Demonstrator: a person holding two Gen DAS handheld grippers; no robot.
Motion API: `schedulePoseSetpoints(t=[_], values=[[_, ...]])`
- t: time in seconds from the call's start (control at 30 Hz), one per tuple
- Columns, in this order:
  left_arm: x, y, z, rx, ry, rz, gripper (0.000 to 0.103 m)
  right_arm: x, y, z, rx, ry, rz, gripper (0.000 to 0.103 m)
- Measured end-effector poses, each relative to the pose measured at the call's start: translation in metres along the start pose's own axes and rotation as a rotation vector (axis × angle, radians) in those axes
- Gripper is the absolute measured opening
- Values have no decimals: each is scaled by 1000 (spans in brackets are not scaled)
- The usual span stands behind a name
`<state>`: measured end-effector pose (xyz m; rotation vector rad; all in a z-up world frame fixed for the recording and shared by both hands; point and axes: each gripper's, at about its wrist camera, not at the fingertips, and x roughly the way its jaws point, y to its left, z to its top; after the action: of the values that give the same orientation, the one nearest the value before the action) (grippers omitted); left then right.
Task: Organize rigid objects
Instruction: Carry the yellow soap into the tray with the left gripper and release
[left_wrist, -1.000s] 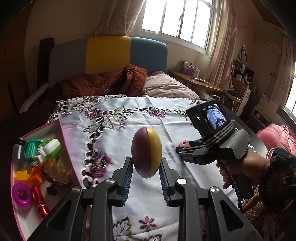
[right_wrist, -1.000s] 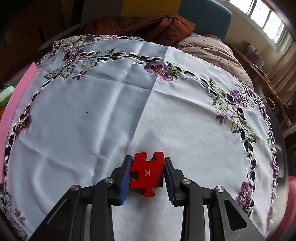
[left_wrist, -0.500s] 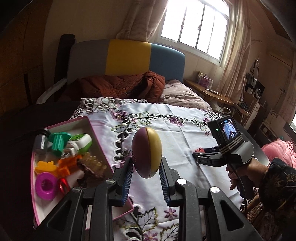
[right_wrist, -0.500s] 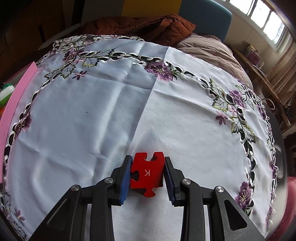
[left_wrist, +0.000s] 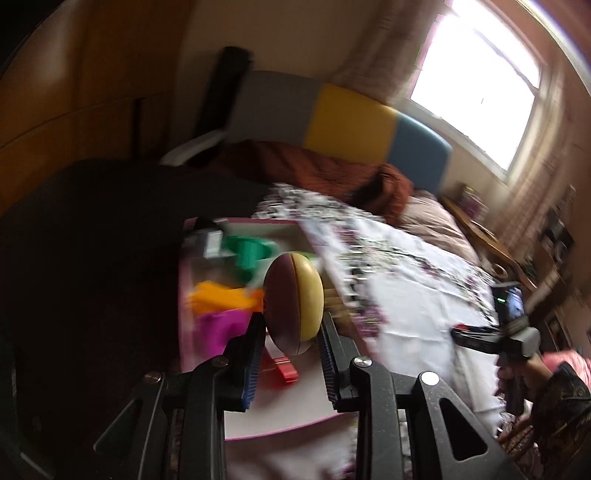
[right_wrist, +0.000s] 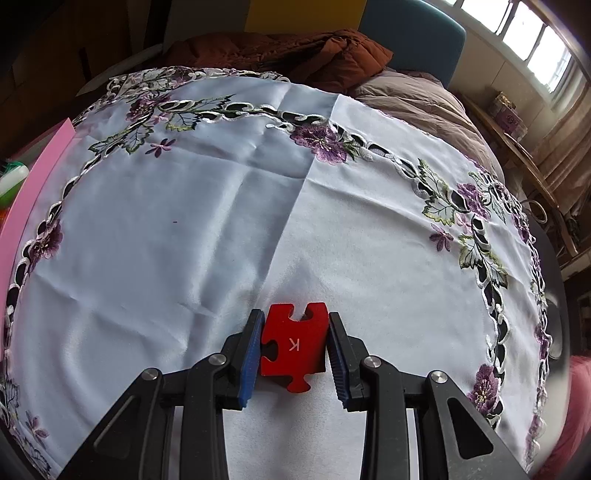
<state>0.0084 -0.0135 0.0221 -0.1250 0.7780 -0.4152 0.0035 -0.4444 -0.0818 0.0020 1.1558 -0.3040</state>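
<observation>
1. Swung left since a second ago: left gripper (left_wrist: 293, 360), with the egg (left_wrist: 293, 301) now over the tray (left_wrist: 280, 421) rather than over the cloth (right_wrist: 229, 229); right gripper (right_wrist: 293, 356) unmoved.
2. Left to right in the left view: dark table, pink-rimmed tray, cloth, then the right gripper far off at the edge.
3. Left jaws closed partway on the maroon-and-yellow egg, held upright above the tray floor, apparently not yet set down.
4. Already in the tray: green piece (left_wrist: 249, 254), orange piece (left_wrist: 218, 299), magenta piece (left_wrist: 221, 328), red piece (left_wrist: 282, 367); all blurred, kinds hard to tell.
5. Right jaws pinched on the red puzzle piece (right_wrist: 293, 349) marked K, low over the bare cloth, well apart from the tray.
6. Judged mostly done: egg likely next to drop, puzzle piece left to carry over.
7. Tray contents and egg shown only in the left view; puzzle piece and K only in the right, plus just the tray's pink rim at far left.
</observation>
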Motion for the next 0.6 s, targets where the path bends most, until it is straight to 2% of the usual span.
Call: schedulePoseSetpoints(t=[0.1, 0.23, 0.5, 0.6], values=[[1, 32, -8, -62, 27, 46, 28, 0, 1, 0, -7, 0, -6, 34], [9, 52, -19, -124, 71, 50, 28, 0, 1, 0, -7, 0, -7, 34], [39, 32, -30, -114, 181, -46, 28, 0, 1, 1, -4, 1, -3, 34], [45, 27, -34, -114, 212, -60, 28, 0, 1, 0, -3, 1, -4, 34]])
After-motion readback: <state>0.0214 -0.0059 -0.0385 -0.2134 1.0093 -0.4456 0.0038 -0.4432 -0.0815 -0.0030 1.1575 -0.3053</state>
